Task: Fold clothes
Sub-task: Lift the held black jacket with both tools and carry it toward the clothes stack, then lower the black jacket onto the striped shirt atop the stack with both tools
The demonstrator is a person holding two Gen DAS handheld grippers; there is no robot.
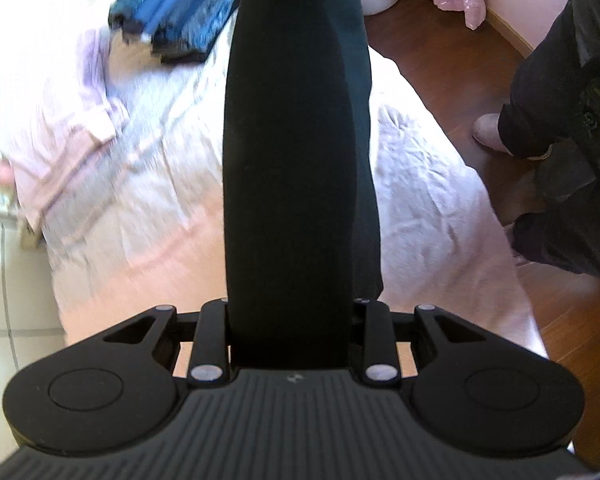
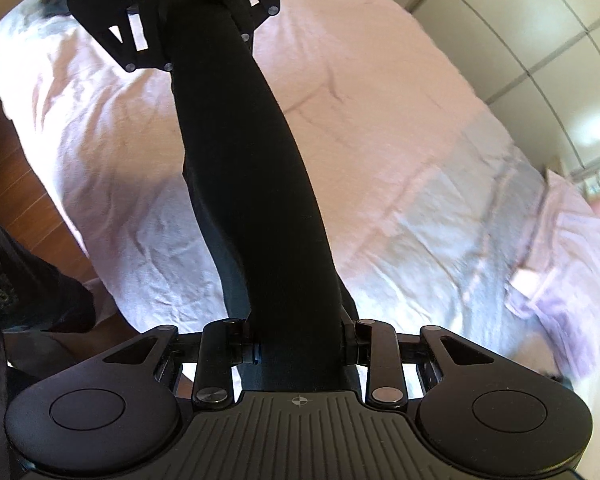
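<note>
1. Two wrist cameras look steeply down over a bed point(image 2: 400, 92) covered in a rumpled pale pink sheet.
2. A long black garment point(image 1: 292, 160), rolled or bunched into a thick band, stretches taut between the two grippers and hangs above the bed rather than lying on it.
3. In the left wrist view, the left gripper point(image 1: 292, 344) has the near end of the garment between its jaws. The jaws stand partly closed and the dark cloth fills the gap between them.
4. In the right wrist view, the right gripper point(image 2: 298, 360) grips the other end in the same way, its jaws partly closed around the fabric.
5. At the top of the right wrist view, the left gripper appears from the front, with the black band running straight into it.
6. A lilac shirt point(image 1: 96, 120) lies crumpled on the bed, off to the side of the held garment.
7. A blue and white striped fabric point(image 1: 172, 8) lies at the far part of the bed in the left view, blurred.
8. A brown wooden floor point(image 1: 440, 64) borders the bed.
9. The person's dark clothing point(image 1: 572, 140) shows at the edge of the left view.
</note>
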